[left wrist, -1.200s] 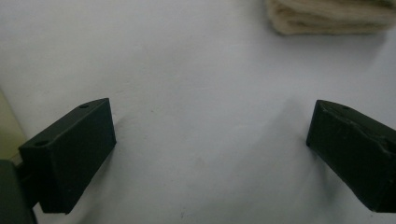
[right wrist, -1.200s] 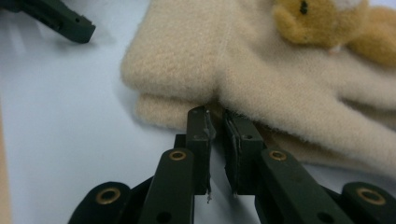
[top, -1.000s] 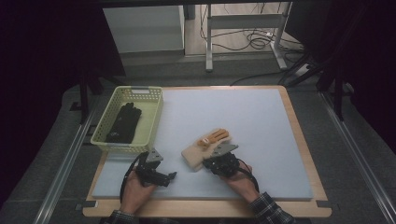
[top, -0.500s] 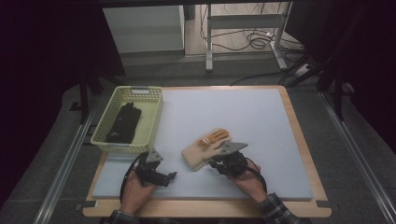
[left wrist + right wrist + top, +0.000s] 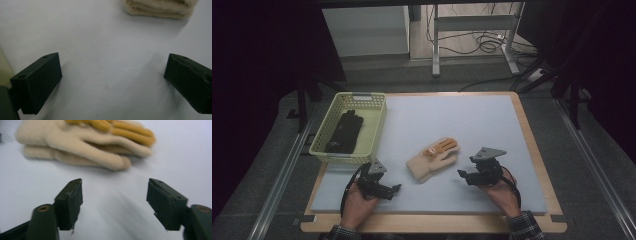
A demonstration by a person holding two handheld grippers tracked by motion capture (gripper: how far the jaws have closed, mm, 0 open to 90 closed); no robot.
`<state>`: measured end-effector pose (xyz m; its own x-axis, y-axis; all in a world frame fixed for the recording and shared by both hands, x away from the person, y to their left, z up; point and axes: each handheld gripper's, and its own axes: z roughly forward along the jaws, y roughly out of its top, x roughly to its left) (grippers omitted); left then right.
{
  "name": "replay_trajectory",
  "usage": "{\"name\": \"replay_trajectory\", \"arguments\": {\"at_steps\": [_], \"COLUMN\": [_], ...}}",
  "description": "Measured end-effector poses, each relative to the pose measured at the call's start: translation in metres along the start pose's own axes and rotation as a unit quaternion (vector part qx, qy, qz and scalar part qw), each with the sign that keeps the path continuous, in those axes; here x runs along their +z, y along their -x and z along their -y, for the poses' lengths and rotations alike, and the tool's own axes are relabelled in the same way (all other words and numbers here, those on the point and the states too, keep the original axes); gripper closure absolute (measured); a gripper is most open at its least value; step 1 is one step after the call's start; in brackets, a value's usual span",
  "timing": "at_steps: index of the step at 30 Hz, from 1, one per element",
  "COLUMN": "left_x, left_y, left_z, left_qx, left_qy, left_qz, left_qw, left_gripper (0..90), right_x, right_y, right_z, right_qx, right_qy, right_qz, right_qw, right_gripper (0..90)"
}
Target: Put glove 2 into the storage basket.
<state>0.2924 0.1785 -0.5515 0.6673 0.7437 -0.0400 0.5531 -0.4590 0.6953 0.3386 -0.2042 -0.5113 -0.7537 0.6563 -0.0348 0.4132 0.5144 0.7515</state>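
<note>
Gloves (image 5: 432,159), a cream knit pair with orange-yellow fingers, lie stacked flat mid-counter (image 5: 472,120). Your right hand-held gripper (image 5: 463,176), just beside them, has just been opening, nothing between its jaws. Your left hand-held gripper (image 5: 396,189) stands spread and empty.

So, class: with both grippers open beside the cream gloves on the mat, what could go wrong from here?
1. The gloves lie stacked, so a grab may lift only the top one and leave the other on the mat.
2. The right gripper, whose jaws have just been opening with nothing between them, shows motion blur in its own view; a hasty grab could push the gloves aside.
3. The basket already holds black gloves, so a drop near its rim could miss.
</note>
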Motion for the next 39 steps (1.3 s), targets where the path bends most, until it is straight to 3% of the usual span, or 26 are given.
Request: {"name": "replay_trajectory", "arguments": {"at_steps": [7, 11, 26, 30, 32, 34, 39], "left_x": [0.0, 0.0, 0.0, -0.001, -0.001, -0.001, -0.004], "left_y": [0.0, 0.0, 0.001, 0.0, 0.002, 0.004, 0.011], "left_z": [0.0, 0.0, -0.001, -0.002, -0.006, -0.009, -0.033], "left_qx": [0.0, -0.001, 0.0, 0.006, 0.013, 0.016, 0.033], "left_qy": [0.0, 0.001, -0.002, -0.008, -0.012, -0.011, 0.0], "left_qz": [0.0, 0.0, 0.0, 0.007, 0.029, 0.037, 0.047], "left_qw": [1.0, 1.0, 1.0, 0.9999, 0.9994, 0.9991, 0.9984], "left_gripper": [1.2, 1.2, 1.4, 0.8, 0.5, 0.0, 0.0], "right_x": [-0.006, -0.004, -0.001, -0.001, -0.001, -0.001, -0.002], "right_y": [0.016, 0.023, 0.024, 0.024, 0.024, 0.024, 0.024], "right_z": [0.018, 0.029, 0.03, 0.03, 0.03, 0.03, 0.03], "right_qx": [0.021, 0.024, 0.025, 0.025, 0.025, 0.025, 0.023], "right_qy": [-0.006, -0.026, -0.032, -0.032, -0.032, -0.032, -0.032], "right_qz": [0.019, 0.037, 0.038, 0.038, 0.038, 0.038, 0.039], "right_qw": [0.9996, 0.9987, 0.9985, 0.9985, 0.9985, 0.9985, 0.9985], "right_gripper": [16.6, 10.7, 9.0, 9.0, 9.0, 9.0, 9.0]}}
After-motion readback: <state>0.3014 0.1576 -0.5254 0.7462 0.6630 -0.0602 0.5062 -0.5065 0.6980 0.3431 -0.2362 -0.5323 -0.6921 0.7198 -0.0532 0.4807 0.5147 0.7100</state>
